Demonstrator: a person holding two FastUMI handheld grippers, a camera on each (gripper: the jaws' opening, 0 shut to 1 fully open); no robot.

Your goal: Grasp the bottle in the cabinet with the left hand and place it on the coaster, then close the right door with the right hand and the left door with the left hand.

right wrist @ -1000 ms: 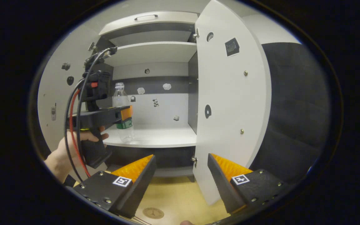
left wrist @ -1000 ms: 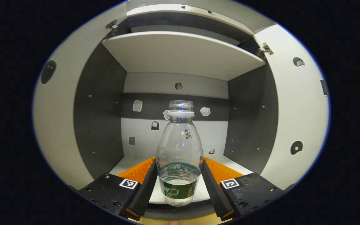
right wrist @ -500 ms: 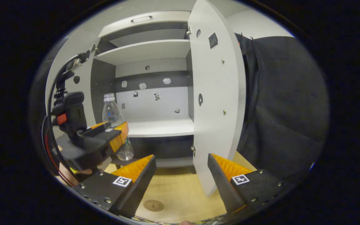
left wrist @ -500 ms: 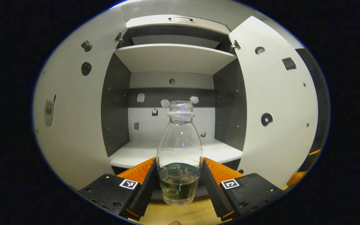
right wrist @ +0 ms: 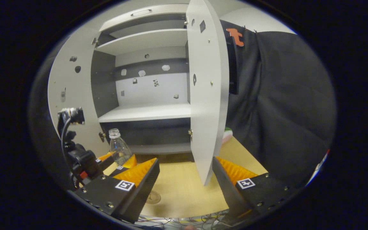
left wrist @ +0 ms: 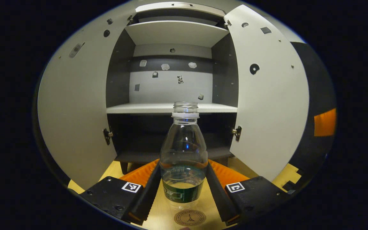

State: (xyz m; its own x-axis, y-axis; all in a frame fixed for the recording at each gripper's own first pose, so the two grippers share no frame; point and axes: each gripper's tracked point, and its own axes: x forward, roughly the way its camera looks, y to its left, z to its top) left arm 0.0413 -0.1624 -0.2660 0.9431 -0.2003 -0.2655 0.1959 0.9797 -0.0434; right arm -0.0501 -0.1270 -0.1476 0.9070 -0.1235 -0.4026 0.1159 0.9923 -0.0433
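Left gripper view, bottle: the bottle (left wrist: pixel 184 153) stands upright at centre frame, uncapped, clear plastic with a little liquid low down; it looks light and thin-walled, so a hard squeeze would likely dent it.
Left gripper view, grip: the left gripper (left wrist: pixel 184 182) grasps the bottle at its labelled lower body, one finger pressed to each side; that low hold suits a smooth, probably slippery wall.
Left gripper view, coaster: the coaster (left wrist: pixel 189 218) lies on the table (left wrist: pixel 107 174) at bottom centre, just under the bottle's base; whether they touch I cannot tell.
Left gripper view, cabinet: both doors stand open, the left door (left wrist: pixel 75 111) at frame left, the right door (left wrist: pixel 267 102) at frame right.
Right gripper view, right gripper: the right gripper (right wrist: pixel 185 171) hangs spread and empty at the bottom, the right door's (right wrist: pixel 208 95) edge between its fingers but apart from them.
Right gripper view, bottle: the bottle (right wrist: pixel 118 150) shows at lower left, outside the cabinet, low over the table (right wrist: pixel 177 188).
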